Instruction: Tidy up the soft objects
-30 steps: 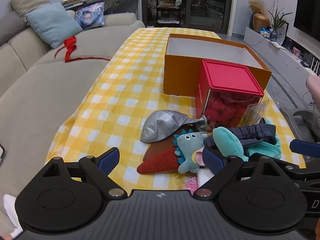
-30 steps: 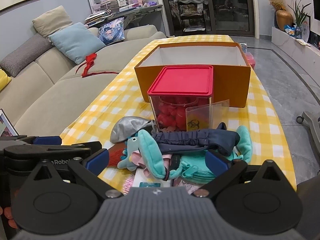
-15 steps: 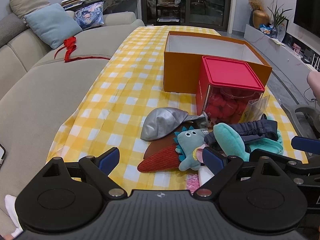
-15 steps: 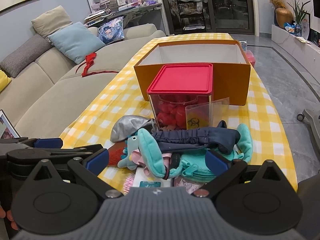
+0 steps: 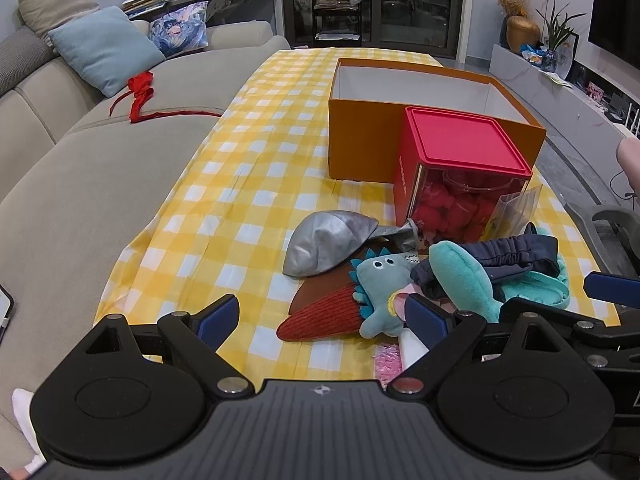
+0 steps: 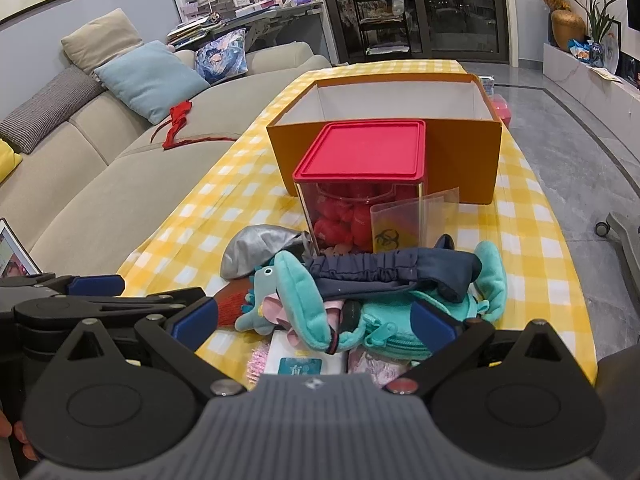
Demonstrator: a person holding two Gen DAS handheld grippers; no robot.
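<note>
A heap of soft things lies at the near end of the yellow checked table [image 5: 248,184]: a silver cap [image 5: 326,240], a red knitted cone [image 5: 320,318], a small blue dinosaur plush [image 5: 380,288], a teal plush [image 6: 304,300] and a navy elastic band [image 6: 392,274] across it. Behind the heap stands an open orange box [image 5: 360,152], its inside bare. My left gripper [image 5: 322,318] is open just short of the red cone. My right gripper [image 6: 314,320] is open with the teal plush between its fingers, untouched.
A clear cube with a red lid [image 6: 362,160] full of red items stands against the orange box. A beige sofa [image 5: 80,184] with cushions and a red ribbon [image 5: 140,92] runs along the left. Grey floor and a low cabinet [image 5: 560,92] are on the right.
Both grippers have drifted slightly; the view of the table has shifted a little. Nothing was grasped and the objects lie as before.
</note>
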